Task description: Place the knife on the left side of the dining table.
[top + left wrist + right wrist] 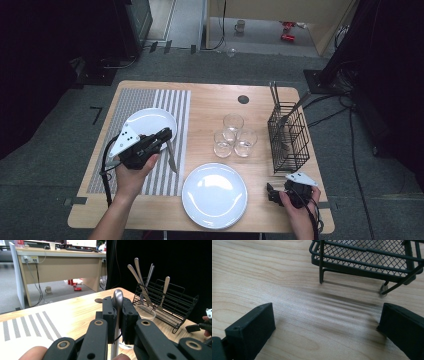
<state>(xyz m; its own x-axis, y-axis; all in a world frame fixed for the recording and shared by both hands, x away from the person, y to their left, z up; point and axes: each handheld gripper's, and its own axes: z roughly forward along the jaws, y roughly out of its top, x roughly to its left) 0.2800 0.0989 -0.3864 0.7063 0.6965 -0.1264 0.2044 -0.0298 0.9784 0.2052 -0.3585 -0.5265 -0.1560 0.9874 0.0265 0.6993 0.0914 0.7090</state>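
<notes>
Left claw [165, 135] was clamped on a knife [171, 156] by its handle end, blade hanging down over the striped mat [165, 100], between the two plates. Risk: grip sat near the tip of the handle, so the blade could swing or slip out & clip the front plate [214, 195] or the glasses [233, 136]. Right claw [325, 322] stood wide, nothing in it, low over the table [287, 270] by the wire rack [288, 137]. Rack held upright cutlery [142, 280]; glasses & plates looked empty.

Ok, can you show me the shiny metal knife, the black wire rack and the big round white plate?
Shiny metal knife [171, 156], high view, on its blade.
Black wire rack [289, 137], high view, on its mesh side wall.
Big round white plate [214, 195], high view, on its bare middle.
</notes>
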